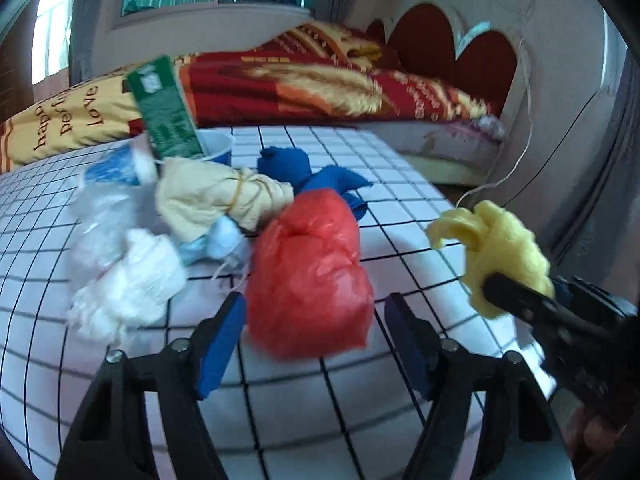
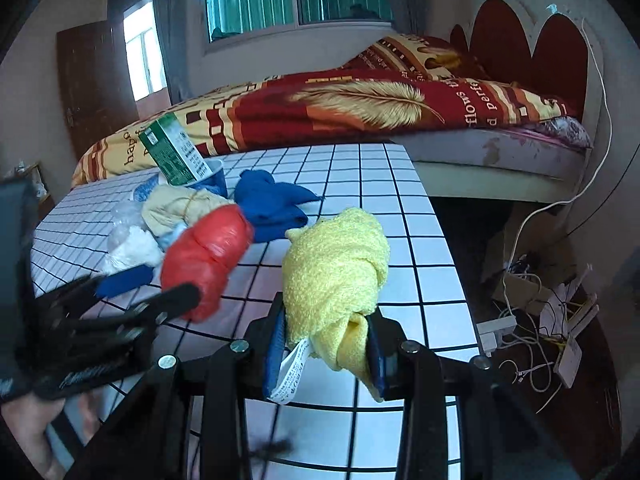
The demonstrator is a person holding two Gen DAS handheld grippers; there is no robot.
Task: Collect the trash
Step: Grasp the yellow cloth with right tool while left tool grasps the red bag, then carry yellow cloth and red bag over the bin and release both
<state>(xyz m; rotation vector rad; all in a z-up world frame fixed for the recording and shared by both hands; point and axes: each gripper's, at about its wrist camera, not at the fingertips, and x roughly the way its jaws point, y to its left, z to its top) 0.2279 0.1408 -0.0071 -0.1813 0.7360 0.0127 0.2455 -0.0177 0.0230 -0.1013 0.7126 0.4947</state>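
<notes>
A red plastic bag (image 1: 310,276) lies on the white grid-patterned table (image 1: 400,200), between the blue pads of my left gripper (image 1: 314,320), which is open around its near end. My right gripper (image 2: 326,344) is shut on a yellow knotted cloth (image 2: 336,268) and holds it above the table's right part; the cloth also shows in the left wrist view (image 1: 500,248). The red bag (image 2: 208,256) and the left gripper (image 2: 148,292) show at the left of the right wrist view.
Behind the red bag lie a beige bundle tied with a rubber band (image 1: 216,200), a blue cloth (image 1: 308,176), white crumpled bags (image 1: 128,280), and a blue cup (image 1: 218,150) holding a green carton (image 1: 166,112). A bed (image 2: 360,108) stands behind. Cables and boxes (image 2: 540,320) lie on the floor at right.
</notes>
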